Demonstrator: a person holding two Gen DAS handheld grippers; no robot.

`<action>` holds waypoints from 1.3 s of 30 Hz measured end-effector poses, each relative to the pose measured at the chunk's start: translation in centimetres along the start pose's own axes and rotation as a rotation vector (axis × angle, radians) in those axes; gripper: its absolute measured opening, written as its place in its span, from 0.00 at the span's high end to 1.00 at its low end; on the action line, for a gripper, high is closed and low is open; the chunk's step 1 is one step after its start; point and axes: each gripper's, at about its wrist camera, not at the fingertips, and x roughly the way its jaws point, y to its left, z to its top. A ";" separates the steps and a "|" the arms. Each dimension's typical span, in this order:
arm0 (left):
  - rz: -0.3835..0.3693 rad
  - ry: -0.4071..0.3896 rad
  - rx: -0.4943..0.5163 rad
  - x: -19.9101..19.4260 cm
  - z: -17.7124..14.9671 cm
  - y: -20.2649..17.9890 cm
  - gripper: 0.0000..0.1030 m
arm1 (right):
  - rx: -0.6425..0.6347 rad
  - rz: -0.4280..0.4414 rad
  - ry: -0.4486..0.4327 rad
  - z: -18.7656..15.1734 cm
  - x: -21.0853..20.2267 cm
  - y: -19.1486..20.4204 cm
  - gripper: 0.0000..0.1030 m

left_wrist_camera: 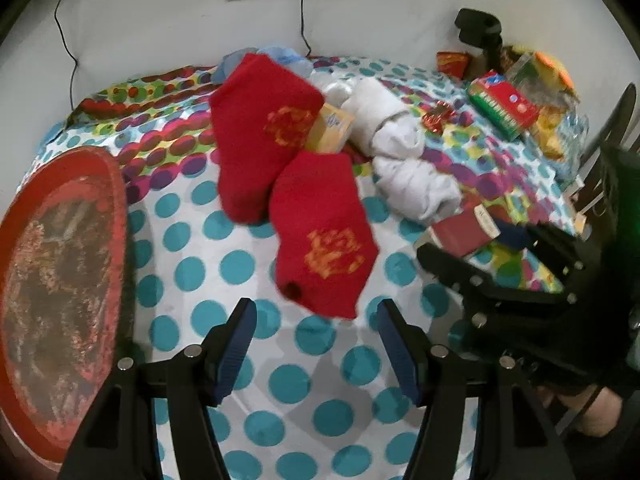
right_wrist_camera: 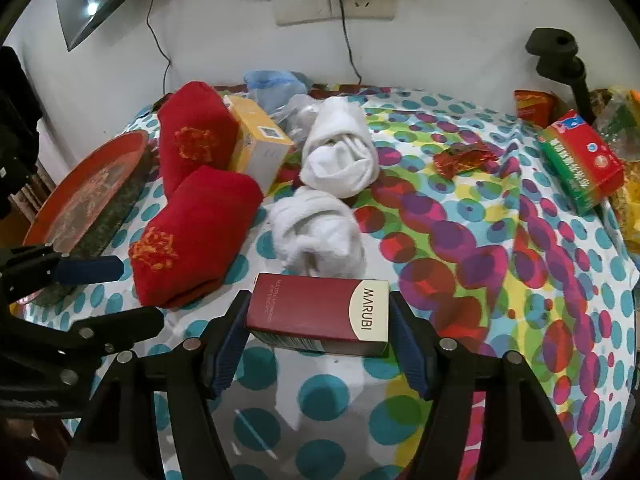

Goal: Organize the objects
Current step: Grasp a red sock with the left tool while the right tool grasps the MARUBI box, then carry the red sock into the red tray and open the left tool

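Right gripper (right_wrist_camera: 318, 332) clamped endwise on maroon box (right_wrist_camera: 320, 314) lying flat on dotted tablecloth (right_wrist_camera: 320, 400) for lifting, left gripper (left_wrist_camera: 316, 344) wide, empty, facing 2 red socks (left_wrist_camera: 324, 232), likely next.

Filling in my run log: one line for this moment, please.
right gripper: closed on maroon box | left gripper: open, empty, before red socks

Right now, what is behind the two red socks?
Behind the red socks a yellow box leans, partly covered by the upper sock. Its left side and whatever lies beneath it are hidden. Further back are blue bags by the wall.
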 end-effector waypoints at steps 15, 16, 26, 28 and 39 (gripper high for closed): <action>0.078 0.024 -0.058 2.6 3.2 -0.6 0.38 | 0.053 -0.003 -0.019 -0.2 -0.4 -1.9 0.38; 0.074 0.027 -0.061 2.8 3.2 -0.6 0.38 | 0.052 -0.004 -0.018 -0.2 -0.4 -1.9 0.38; 0.155 -0.004 -0.007 2.8 2.9 -1.9 0.45 | 0.039 -0.032 -0.020 -0.4 -0.6 -1.8 0.38; 0.147 -0.005 -0.002 2.4 2.9 -1.9 0.57 | 0.034 -0.042 -0.023 -0.5 -0.7 -1.6 0.38; 0.184 -0.034 0.016 -0.8 2.1 -1.8 0.63 | 0.015 -0.069 -0.022 -0.8 -0.6 -1.2 0.38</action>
